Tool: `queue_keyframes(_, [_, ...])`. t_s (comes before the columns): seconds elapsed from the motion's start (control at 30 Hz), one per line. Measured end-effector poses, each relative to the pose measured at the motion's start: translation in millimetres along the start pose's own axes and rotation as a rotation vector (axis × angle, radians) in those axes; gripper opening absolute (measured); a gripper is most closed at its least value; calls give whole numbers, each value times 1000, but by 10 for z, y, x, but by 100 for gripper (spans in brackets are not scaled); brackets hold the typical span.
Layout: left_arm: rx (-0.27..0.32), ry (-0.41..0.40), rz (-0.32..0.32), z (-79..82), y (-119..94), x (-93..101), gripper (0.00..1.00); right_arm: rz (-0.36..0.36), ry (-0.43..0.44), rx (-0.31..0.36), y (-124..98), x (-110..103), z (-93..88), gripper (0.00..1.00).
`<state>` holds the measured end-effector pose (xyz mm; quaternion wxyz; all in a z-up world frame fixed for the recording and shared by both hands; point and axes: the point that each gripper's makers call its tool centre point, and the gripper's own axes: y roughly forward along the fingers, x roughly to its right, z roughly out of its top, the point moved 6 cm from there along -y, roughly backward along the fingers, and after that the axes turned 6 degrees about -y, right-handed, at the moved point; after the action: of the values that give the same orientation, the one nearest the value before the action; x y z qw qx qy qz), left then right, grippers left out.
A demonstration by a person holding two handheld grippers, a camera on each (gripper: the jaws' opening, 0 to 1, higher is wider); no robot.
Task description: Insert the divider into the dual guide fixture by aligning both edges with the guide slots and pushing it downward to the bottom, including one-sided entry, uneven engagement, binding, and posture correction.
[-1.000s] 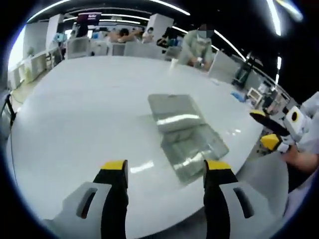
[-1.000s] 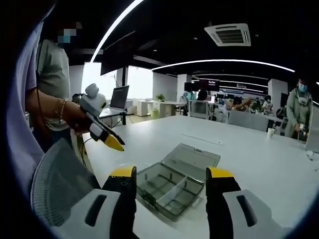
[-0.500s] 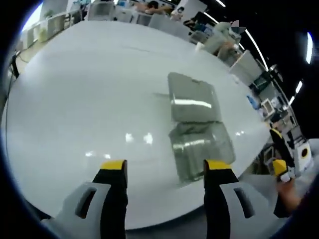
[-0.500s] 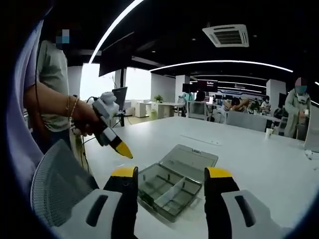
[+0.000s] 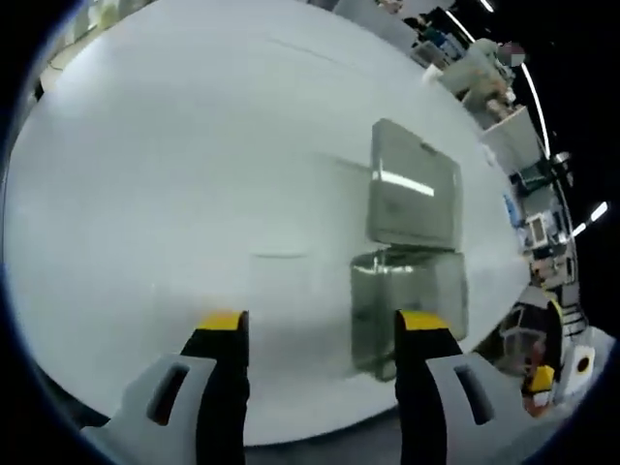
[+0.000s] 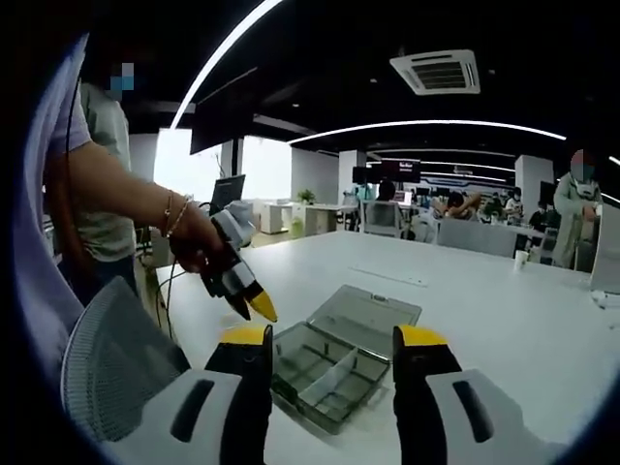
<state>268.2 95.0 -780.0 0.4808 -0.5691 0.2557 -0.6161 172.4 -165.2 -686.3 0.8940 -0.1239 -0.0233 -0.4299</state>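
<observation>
Dividers (image 6: 329,369) partition the open clear box (image 6: 334,373) on the table (image 5: 194,194); both tongs (image 5: 318,334) (image 6: 332,341) gape wide, empty.

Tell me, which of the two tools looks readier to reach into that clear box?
Probably the left hand-held gripper: seen from the right gripper view, it hangs close above the open clear box, tips pointing down. The right hand-held gripper sits further back, jaws open.
</observation>
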Motion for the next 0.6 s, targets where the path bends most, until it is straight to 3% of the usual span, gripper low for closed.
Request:
queue_keyframes(0.2, [-47, -42, 39, -24, 48, -33, 58, -2, 5, 9, -16, 2, 9, 45])
queue_keyframes(0.6, [-103, -14, 129, -62, 106, -38, 57, -2, 9, 18, -28, -6, 20, 43])
